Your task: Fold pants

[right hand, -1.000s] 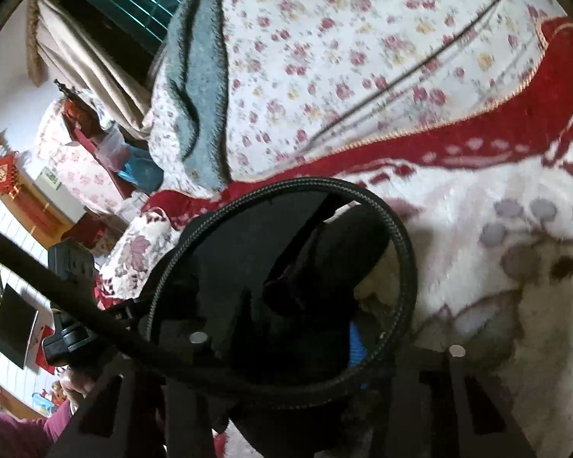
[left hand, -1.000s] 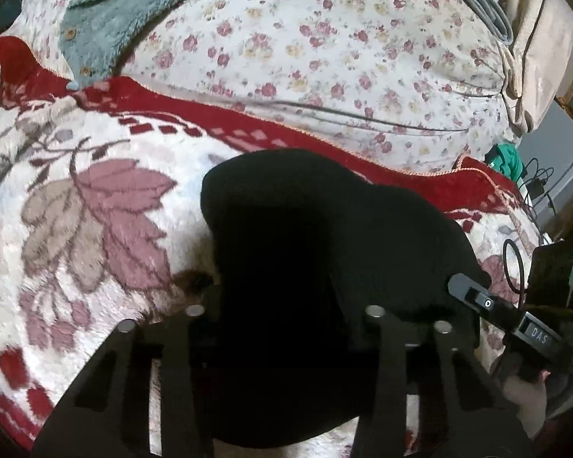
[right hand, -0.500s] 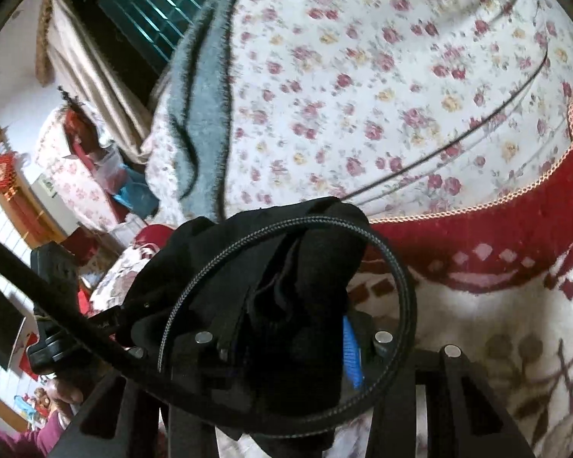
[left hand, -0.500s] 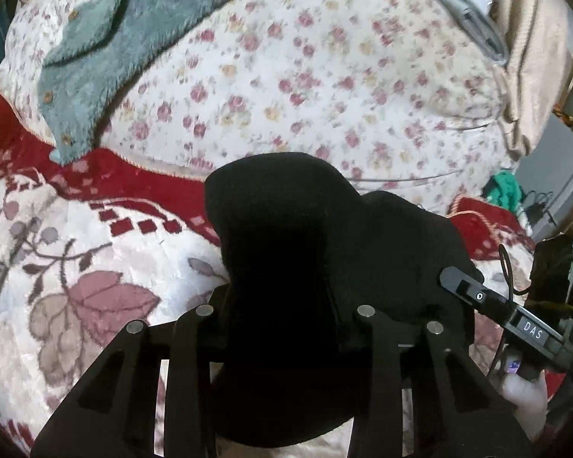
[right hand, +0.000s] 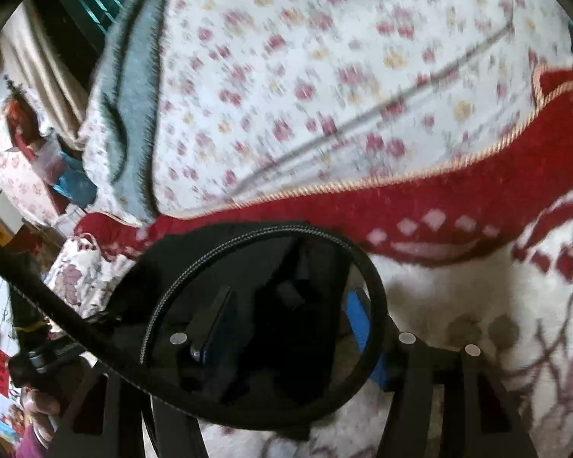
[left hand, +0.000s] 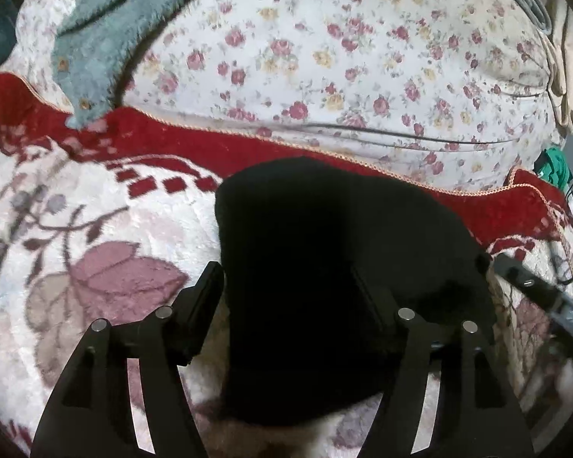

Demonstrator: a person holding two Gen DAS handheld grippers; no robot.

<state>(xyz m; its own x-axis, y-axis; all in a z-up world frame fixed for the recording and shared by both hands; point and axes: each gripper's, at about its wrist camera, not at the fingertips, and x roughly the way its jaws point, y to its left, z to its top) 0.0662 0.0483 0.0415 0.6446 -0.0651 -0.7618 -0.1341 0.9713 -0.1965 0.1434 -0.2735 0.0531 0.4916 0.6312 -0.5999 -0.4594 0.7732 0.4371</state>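
Now lying bunched on the cream-and-red leaf-patterned blanket (left hand: 95,229), near the floral quilt (left hand: 324,57): black pants (left hand: 324,252). Spreading wide around the dark cloth, fingers apart: left gripper (left hand: 286,297). Likewise parting, blue-padded fingers either side of the folds: right gripper (right hand: 282,324), looped by a braided cable (right hand: 374,286).

Black pants (left hand: 324,229), red-bordered leaf-patterned blanket (left hand: 95,229), rose-print quilt (left hand: 324,57)

Black pants (left hand: 324,252): matt cloth. Beneath them, leaf-patterned blanket (left hand: 95,252): plush fleece. Beyond the blanket, floral quilt (left hand: 324,57): smooth cotton-like cloth; teal garment (left hand: 107,38): fuzzy.
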